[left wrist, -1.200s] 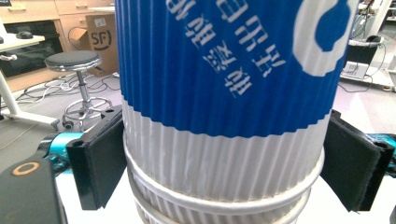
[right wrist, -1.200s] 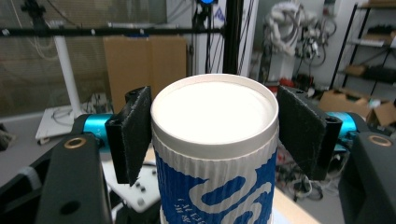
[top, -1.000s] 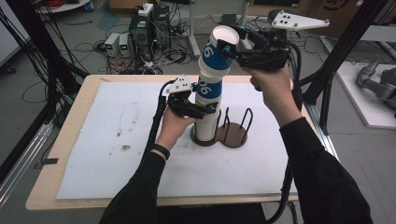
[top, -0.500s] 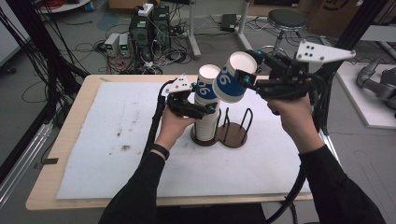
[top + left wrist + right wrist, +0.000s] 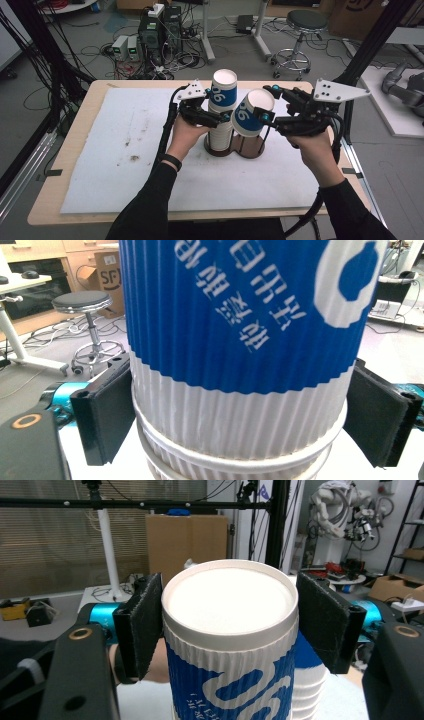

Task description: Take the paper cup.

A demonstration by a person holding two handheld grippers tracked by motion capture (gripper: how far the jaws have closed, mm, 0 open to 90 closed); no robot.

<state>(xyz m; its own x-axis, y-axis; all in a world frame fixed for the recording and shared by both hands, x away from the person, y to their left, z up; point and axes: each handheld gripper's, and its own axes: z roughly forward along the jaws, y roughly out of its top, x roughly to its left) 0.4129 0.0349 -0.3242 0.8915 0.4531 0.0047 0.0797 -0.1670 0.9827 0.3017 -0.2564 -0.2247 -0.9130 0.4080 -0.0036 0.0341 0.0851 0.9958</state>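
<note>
A stack of upturned blue-and-white paper cups (image 5: 223, 107) (image 5: 240, 365) stands on the left half of a brown two-place holder (image 5: 248, 149) at the table's middle. My left gripper (image 5: 220, 120) (image 5: 240, 422) is shut on the stack's lower cups, one black pad pressing on each side. A single cup of the same kind (image 5: 251, 114) (image 5: 230, 640) hangs tilted in the air just right of the stack, above the holder's right half. My right gripper (image 5: 263, 118) (image 5: 230, 622) is shut on it near its white bottom.
A white mat (image 5: 120, 150) covers the wooden table (image 5: 45, 210). Thin black wire loops rise from the holder around the cups. Black frame posts (image 5: 370, 45) stand at the table's right; cables, boxes and a stool (image 5: 302, 30) lie on the floor behind.
My right gripper has carried the single cup from above the stack's top down and to the right, beside the stack. The left gripper and the stack have stayed still.
</note>
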